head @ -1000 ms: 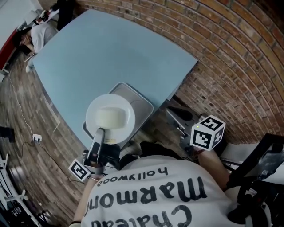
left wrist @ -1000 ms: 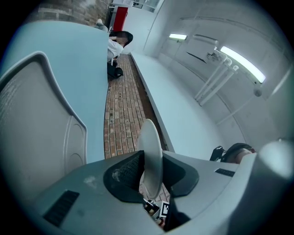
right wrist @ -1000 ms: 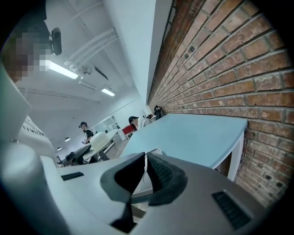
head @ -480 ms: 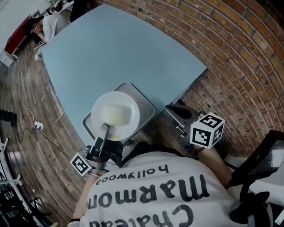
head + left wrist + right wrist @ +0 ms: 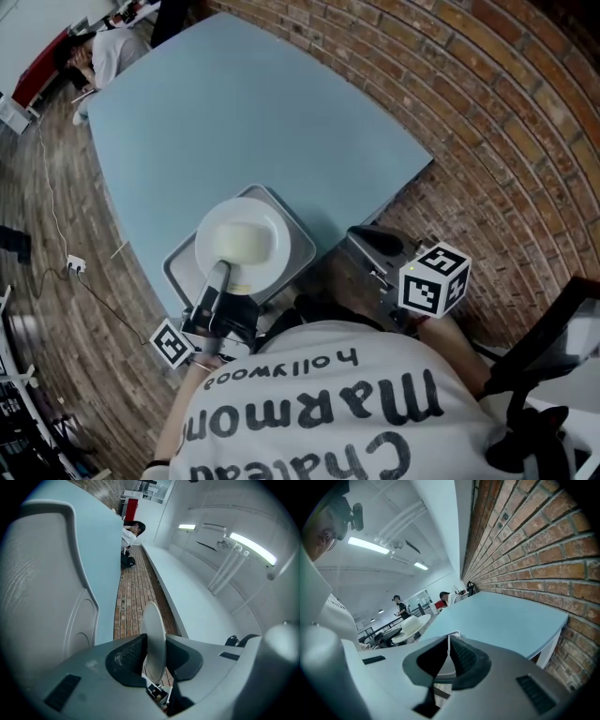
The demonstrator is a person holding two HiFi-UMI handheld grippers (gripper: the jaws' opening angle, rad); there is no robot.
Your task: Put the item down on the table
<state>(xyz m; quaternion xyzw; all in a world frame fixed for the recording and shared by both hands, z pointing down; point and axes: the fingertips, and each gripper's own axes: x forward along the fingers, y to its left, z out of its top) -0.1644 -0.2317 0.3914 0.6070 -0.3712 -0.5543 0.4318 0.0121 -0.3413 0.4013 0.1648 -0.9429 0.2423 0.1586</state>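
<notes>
Hanging over a grey rectangular plastic tray: round white plate, not set down, with a strip of floor showing between plate and tray in the left gripper view. Clamped on the plate's near rim from both sides by the left gripper, jaws pressed against its two faces. Tray lying at the near edge of the light blue table, far stretch of tabletop bare. Off to the right, by the table's near right corner and the red brick wall, right gripper with jaws pressed together on nothing.
</notes>
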